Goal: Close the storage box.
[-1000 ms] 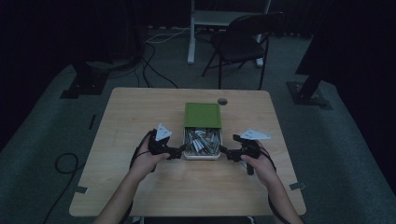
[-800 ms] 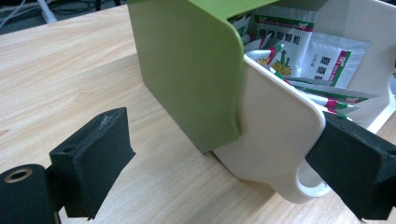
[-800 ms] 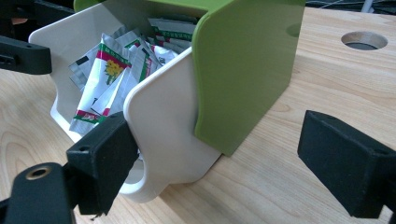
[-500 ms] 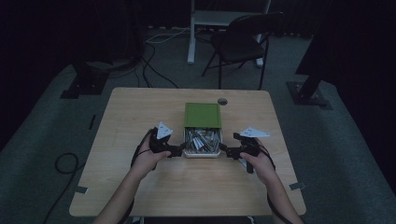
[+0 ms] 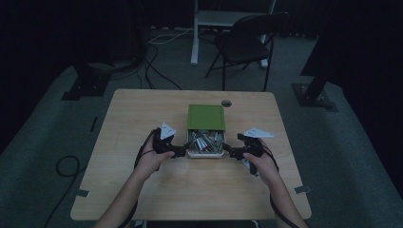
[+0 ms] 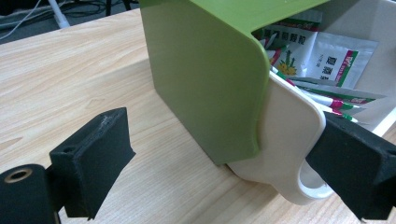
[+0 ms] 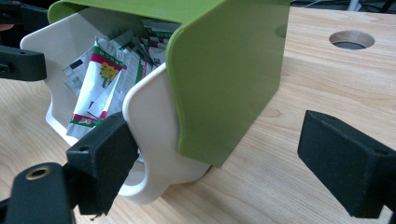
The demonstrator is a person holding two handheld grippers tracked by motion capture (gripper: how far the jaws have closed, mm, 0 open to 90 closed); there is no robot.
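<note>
A green box (image 5: 206, 117) stands mid-table with its white drawer (image 5: 205, 154) slid out toward me, full of several foil sachets (image 5: 205, 141). My left gripper (image 5: 183, 152) is open at the drawer's left front corner. In the left gripper view, one jaw rests against the drawer's rounded white side (image 6: 289, 140) while the other stands clear of the green shell (image 6: 205, 79). My right gripper (image 5: 229, 152) is open at the right front corner. Its jaws straddle the drawer's side (image 7: 154, 126) and the green shell (image 7: 229, 79). Sachets (image 7: 100, 79) show inside the drawer.
A round cable hole (image 5: 226, 103) lies in the wooden table (image 5: 142, 109) just behind the box on the right. A folding chair (image 5: 247, 45) and floor cables stand beyond the far edge. My left gripper's jaw (image 7: 18, 60) shows across the drawer.
</note>
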